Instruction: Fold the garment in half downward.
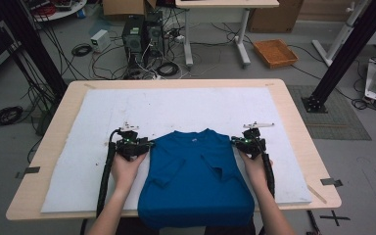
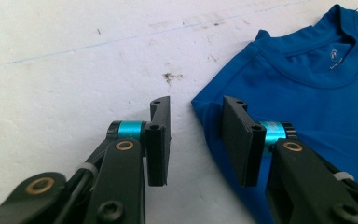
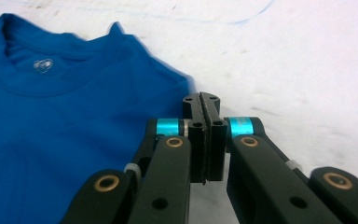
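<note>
Two sleeves were folded in over the chest of the blue t-shirt (image 1: 196,178), which lay collar-up in the lower middle of the frame on the white mat (image 1: 176,105), hem hanging over the near edge. Left gripper (image 2: 196,140) sat at the shirt's left shoulder, jaws spread, one either side of the fabric edge. Right gripper (image 3: 204,140) was at the other shoulder, jaws pressed together; couldn't tell if any cloth was caught.

I hold my left gripper (image 1: 142,145) low with jaws parted; my right gripper (image 1: 238,142) sits level opposite, jaws pressed together.
</note>
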Motion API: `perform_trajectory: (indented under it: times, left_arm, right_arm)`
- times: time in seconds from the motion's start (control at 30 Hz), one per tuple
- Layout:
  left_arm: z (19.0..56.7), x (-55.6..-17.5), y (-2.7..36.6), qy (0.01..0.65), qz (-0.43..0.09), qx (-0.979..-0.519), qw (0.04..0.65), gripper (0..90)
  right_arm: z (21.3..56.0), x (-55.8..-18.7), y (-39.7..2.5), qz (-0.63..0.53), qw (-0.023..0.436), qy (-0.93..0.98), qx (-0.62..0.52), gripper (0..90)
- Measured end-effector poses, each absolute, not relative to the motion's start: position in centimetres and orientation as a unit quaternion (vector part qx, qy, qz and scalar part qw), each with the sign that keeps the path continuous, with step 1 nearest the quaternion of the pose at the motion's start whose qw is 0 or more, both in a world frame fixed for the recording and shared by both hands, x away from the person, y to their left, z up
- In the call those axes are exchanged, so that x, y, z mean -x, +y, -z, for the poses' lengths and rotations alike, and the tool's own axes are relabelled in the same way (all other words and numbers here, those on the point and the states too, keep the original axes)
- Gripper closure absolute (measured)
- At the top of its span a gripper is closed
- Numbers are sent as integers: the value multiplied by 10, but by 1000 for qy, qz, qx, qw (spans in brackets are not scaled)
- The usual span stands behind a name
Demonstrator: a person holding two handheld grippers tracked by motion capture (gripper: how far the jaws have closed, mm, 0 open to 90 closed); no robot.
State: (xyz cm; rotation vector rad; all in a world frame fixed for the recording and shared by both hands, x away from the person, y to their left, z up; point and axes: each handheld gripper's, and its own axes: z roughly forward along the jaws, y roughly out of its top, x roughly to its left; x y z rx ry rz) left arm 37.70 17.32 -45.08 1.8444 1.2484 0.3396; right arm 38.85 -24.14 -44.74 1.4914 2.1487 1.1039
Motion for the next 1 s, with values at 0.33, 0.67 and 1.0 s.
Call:
perform_trajectory:
  times: [0.33,0.67,1.0]
  left_arm:
    - [446,-390,161,485,-132,-751,428,488]
    - [449,-393,157,492,-152,-759,399,697]
    - [441,-407,148,469,-140,-764,421,547]
  right_arm:
    - [445,-400,-233,-414,118,752,-498,750]
    - [447,-404,-244,-385,138,751,-518,873]
    - [434,-413,-232,-408,153,757,-486,713]
